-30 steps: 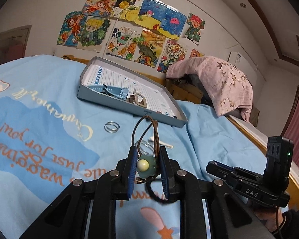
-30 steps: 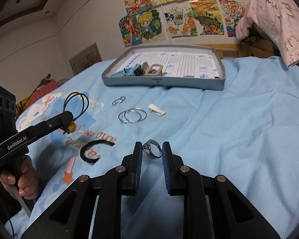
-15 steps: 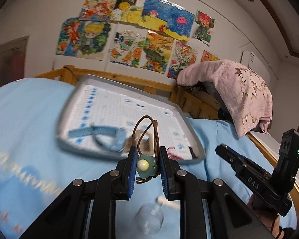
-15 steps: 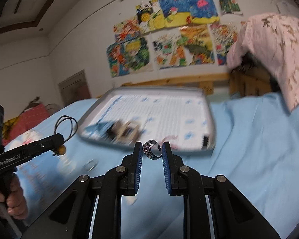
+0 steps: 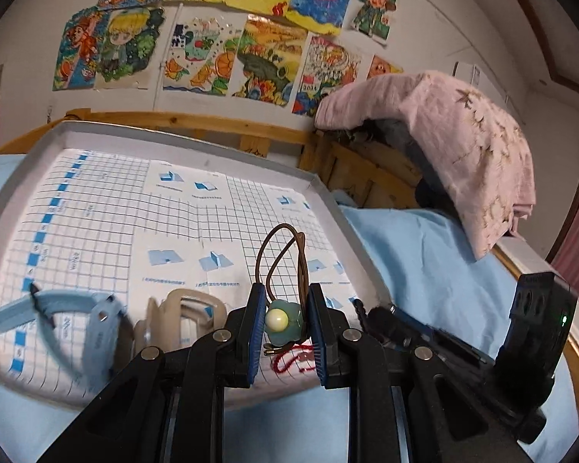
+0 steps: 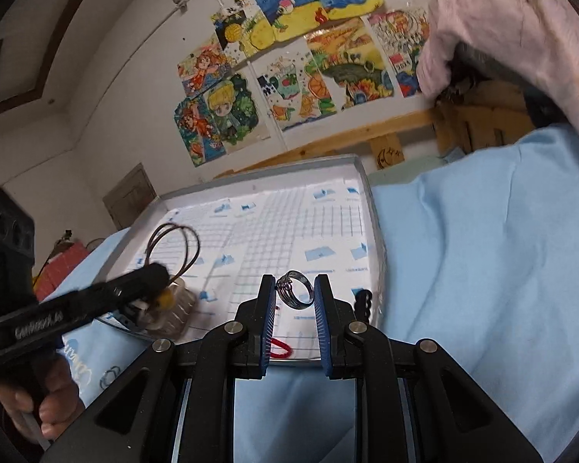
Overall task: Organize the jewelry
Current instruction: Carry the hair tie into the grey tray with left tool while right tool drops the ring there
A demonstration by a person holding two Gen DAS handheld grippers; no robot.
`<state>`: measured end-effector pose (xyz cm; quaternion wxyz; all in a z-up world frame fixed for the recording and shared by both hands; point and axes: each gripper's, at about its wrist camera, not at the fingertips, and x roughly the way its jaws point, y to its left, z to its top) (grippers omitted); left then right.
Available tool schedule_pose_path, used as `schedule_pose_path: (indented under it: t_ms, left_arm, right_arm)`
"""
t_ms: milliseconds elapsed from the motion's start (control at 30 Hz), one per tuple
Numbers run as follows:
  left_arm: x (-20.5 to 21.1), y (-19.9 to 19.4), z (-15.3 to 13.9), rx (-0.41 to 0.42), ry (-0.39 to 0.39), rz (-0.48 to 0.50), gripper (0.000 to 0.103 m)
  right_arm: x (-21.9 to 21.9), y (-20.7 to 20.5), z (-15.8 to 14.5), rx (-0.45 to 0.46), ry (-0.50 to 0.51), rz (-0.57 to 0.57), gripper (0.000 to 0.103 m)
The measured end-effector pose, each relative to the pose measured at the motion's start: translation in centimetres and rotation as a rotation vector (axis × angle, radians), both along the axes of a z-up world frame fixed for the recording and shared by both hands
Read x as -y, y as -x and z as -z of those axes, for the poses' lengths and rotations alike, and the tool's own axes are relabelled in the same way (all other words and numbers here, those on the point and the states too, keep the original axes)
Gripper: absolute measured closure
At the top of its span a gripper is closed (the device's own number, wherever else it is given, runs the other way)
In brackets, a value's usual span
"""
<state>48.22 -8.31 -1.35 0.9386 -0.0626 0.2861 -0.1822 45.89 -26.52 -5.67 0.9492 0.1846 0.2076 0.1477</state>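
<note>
Moved since a second ago: both hand-held grippers have swung up off the bedspread and now hang over the near edge of the tray [image 5: 330, 208], which fills both views.
Left hand-held gripper [image 5: 283, 322]: clamped on a green flower hair tie [image 5: 283, 322], its brown elastic loop sticking up above the fingers, right over the tray's near right part.
Right hand-held gripper [image 6: 295, 293]: pinching a silver ring [image 6: 295, 292] on edge, hovering over the tray's near right corner.
Already in the tray: blue hair clip [image 5: 58, 308], beige claw clip [image 5: 185, 308], a red string thing [image 5: 289, 360] and a small black piece [image 6: 361, 301] by the rim.
Progress: looks maybe halfway to me; these two are ready to drop, and whatever's left on the bed is out of view now.
Surface: light blue bedspread [image 6: 482, 250], soft and rumpled, tray sitting a bit tilted on it.
Room: kids' drawings [image 5: 227, 38] taped on the wall, wooden bed frame [image 5: 197, 123], pink blanket [image 5: 463, 146] heaped to the right.
</note>
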Motion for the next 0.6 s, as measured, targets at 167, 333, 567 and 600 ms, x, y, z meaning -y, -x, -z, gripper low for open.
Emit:
schedule_pose_path:
  t_ms: [167,333,567,600]
  left_arm:
    - [0.5,-0.6,0.3,-0.002,-0.046,-0.013,0.082]
    - [-0.4,-1.0,1.1,-0.054,0.037,-0.035,0.082]
    - [-1.6,-0.7,1.5,-0.059,0.141,-0.057,0.079]
    - [-1.7,-0.6,1.5,-0.06,0.145,-0.064,0.079]
  right_arm:
    - [-0.5,-1.4,2.3,-0.056,-0.015,-0.019,0.085]
    - [-0.7,-1.3,2.4,-0.059,-0.007,-0.007,0.085]
    - [0.0,-1.1,2.2,-0.062,-0.027,-0.011,0.084]
    - [0.1,-1.2,2.2,-0.062,-0.032,-0.011,0.082]
